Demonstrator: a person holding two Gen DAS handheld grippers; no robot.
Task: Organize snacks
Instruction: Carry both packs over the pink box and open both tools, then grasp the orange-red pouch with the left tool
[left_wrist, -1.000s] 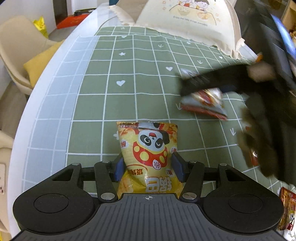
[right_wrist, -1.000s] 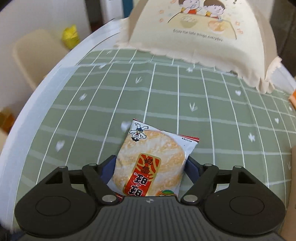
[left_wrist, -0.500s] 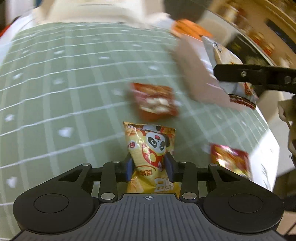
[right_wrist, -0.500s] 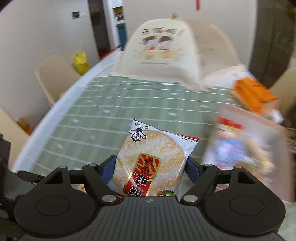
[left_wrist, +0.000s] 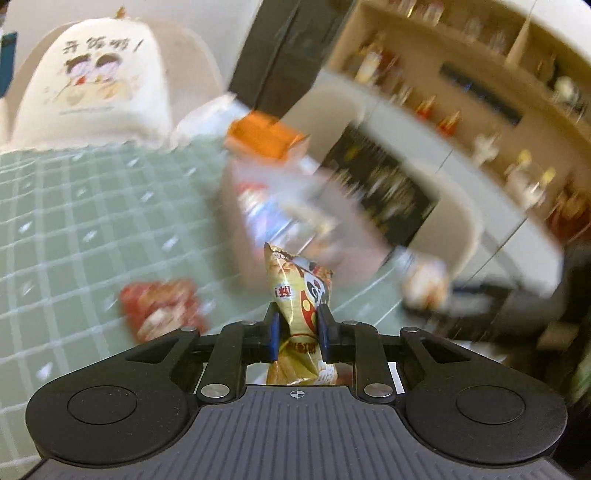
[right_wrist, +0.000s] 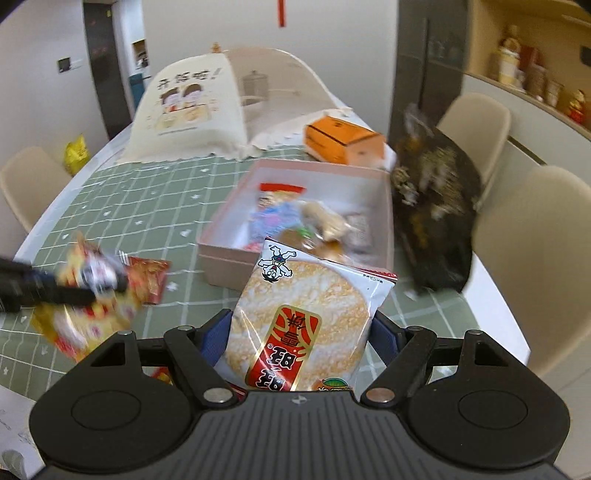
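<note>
My left gripper (left_wrist: 297, 325) is shut on a yellow panda snack bag (left_wrist: 299, 291), held in the air and turned edge-on. In the right wrist view that bag (right_wrist: 79, 299) shows blurred at the left. My right gripper (right_wrist: 301, 332) is shut on a round rice cracker packet (right_wrist: 303, 325) and holds it above the table, just short of the pink box (right_wrist: 229, 254). The box holds several snack packets and shows blurred in the left wrist view (left_wrist: 332, 236).
A red snack packet (left_wrist: 159, 306) lies on the green checked tablecloth (right_wrist: 147, 206). A black snack bag (right_wrist: 436, 218) leans by the box's right side. An orange carton (right_wrist: 343, 138) and a cream food cover (right_wrist: 188, 107) stand behind. Chairs (right_wrist: 532, 251) are at the right.
Both grippers have lifted their packets and swung right toward the pink box. The left gripper has rolled, so the panda bag now stands edge-on. Both views are motion-blurred.
</note>
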